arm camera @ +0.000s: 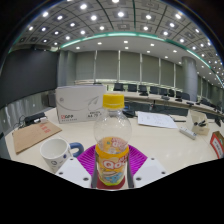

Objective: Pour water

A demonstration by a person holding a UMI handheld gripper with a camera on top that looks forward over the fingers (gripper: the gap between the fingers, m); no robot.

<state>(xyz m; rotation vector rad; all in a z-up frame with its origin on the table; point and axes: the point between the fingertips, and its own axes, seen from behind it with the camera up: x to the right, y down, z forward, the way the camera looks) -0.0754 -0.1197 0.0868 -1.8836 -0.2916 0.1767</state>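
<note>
A clear plastic bottle with a yellow cap and a yellow and orange label stands upright between my fingers. My gripper is shut on the bottle, with the magenta pads pressing on its lower label from both sides. The bottle's base is level with the fingers, and whether it rests on the table cannot be seen. A white cup with a blue handle stands on the white table, just left of the left finger.
A white printed box stands behind the bottle to the left. A brown folder lies at the far left. Papers and a white object lie to the right, near a red item. Office chairs line the back.
</note>
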